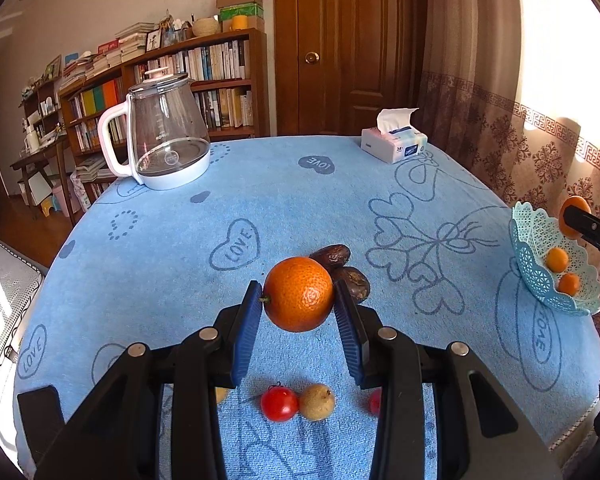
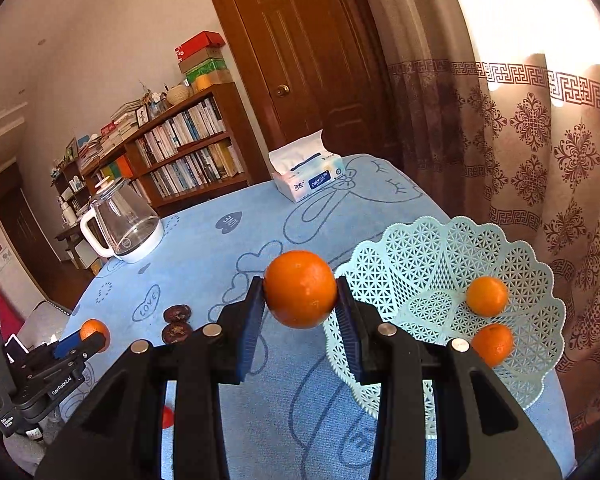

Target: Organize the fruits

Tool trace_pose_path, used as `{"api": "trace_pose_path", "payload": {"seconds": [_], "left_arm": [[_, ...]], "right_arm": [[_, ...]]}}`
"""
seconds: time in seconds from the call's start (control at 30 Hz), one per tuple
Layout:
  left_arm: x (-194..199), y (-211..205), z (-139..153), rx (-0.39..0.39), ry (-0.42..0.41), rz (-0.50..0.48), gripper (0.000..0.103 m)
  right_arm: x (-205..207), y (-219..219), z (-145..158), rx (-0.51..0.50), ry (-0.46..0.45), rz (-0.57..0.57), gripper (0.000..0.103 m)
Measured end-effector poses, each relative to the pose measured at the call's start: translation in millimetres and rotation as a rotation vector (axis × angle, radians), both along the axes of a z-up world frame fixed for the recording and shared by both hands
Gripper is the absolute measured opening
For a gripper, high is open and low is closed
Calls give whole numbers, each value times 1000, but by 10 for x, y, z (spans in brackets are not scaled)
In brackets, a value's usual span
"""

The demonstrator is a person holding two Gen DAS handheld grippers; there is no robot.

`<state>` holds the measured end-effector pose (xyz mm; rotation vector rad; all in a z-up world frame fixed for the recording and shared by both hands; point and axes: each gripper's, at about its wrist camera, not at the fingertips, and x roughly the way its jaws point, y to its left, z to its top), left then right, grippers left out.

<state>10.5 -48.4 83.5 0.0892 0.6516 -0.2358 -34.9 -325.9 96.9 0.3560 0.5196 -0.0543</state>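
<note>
My left gripper [image 1: 299, 300] is shut on an orange [image 1: 299, 294] and holds it above the blue tablecloth; it also shows in the right wrist view [image 2: 94, 333]. My right gripper [image 2: 300, 296] is shut on another orange [image 2: 300, 289], held just left of the pale green lattice basket [image 2: 428, 252]. Two small oranges [image 2: 487, 295] [image 2: 493, 344] lie in the basket. The basket [image 1: 536, 236] and the right gripper's orange [image 1: 575, 216] show at the right edge of the left wrist view. Two dark brown fruits [image 1: 334, 256] [image 1: 354, 283] lie behind the left orange.
A red tomato [image 1: 279, 403], a tan round fruit [image 1: 317, 401] and another red fruit [image 1: 375, 401] lie near the table's front. A glass kettle [image 1: 164, 136] stands at the back left, a tissue pack [image 1: 394, 142] at the back right. Curtains hang to the right.
</note>
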Motion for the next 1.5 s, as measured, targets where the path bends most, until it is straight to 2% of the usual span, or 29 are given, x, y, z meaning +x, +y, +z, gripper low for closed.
{"api": "trace_pose_path", "payload": {"seconds": [0.23,0.47,0.5,0.6,0.63,0.83,0.93,1.03,1.4,1.5], "left_arm": [[-38,-26,28,-1,-13,-13,37],[-22,-3,32,-8,-6,-8,38],[-10,13,37,-14,-2,-4,38],[31,89,52,-37,12,9,39],[42,110,51,-40,16,14,39],[84,63,-32,-39,43,0,52],[91,-29,-117,-33,69,-30,68],[117,-107,-218,-22,99,-51,72],[267,-319,-470,6,181,-96,72],[331,-393,-519,18,202,-102,65]], "right_arm": [[-12,-318,-81,42,57,-86,37],[47,-437,-286,77,140,-113,37],[57,-443,-302,78,148,-117,39],[52,-470,-317,99,147,-128,54],[43,-477,-312,97,143,-133,54],[37,-479,-300,103,135,-135,54],[29,-472,-289,105,129,-132,54],[9,-496,-272,112,120,-139,54],[-41,-551,-184,128,88,-153,54],[-43,-542,-174,127,85,-147,54]]}}
